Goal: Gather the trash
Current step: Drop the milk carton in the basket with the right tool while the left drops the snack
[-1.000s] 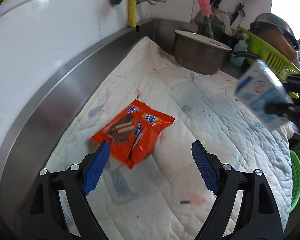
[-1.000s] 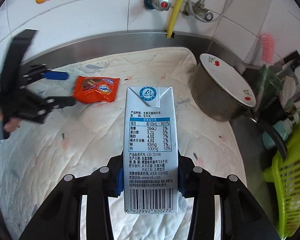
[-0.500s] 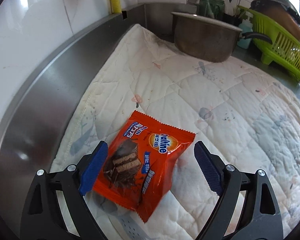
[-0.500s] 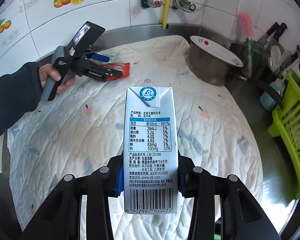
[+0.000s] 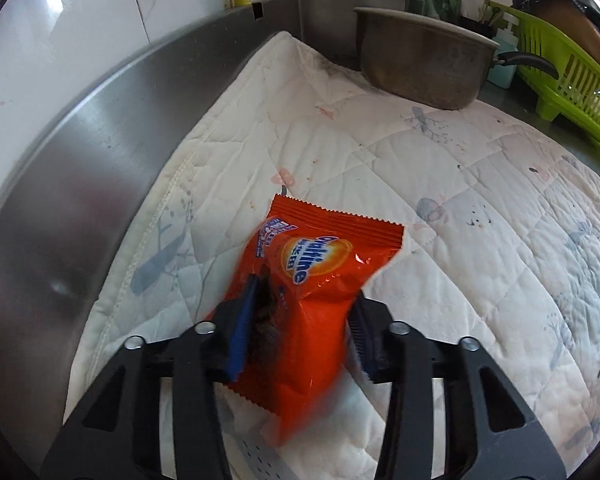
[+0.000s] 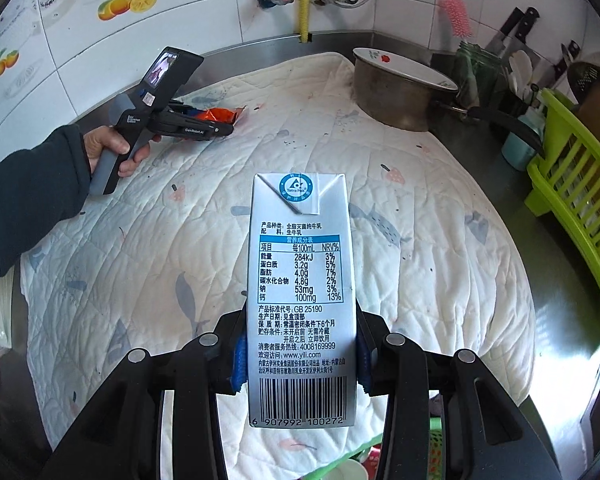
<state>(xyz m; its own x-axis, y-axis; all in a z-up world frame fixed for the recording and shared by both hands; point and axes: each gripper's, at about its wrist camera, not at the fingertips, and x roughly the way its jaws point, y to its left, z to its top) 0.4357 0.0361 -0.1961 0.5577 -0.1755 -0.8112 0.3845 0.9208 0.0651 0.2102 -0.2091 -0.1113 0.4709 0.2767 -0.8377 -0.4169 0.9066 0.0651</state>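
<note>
An orange snack wrapper [image 5: 312, 280] lies on the white quilted cloth [image 5: 480, 208] near the steel back wall. My left gripper [image 5: 300, 340] is shut on the wrapper's near half, its blue pads pressing both sides. In the right wrist view the wrapper [image 6: 220, 115] shows past the left gripper [image 6: 204, 126] at the far left. My right gripper [image 6: 300, 360] is shut on a white and blue milk carton [image 6: 300, 292] and holds it above the cloth's front part.
A metal pot [image 6: 400, 92] with a lid stands at the back right, its black handle pointing right. A green dish rack [image 6: 572, 184] sits at the right. Steel wall [image 5: 80, 184] runs along the cloth's left. A green bin rim [image 6: 436, 452] shows below the counter edge.
My left gripper has moved forward over the orange wrapper and closed on it. My right gripper has pulled back toward the front with the carton.
</note>
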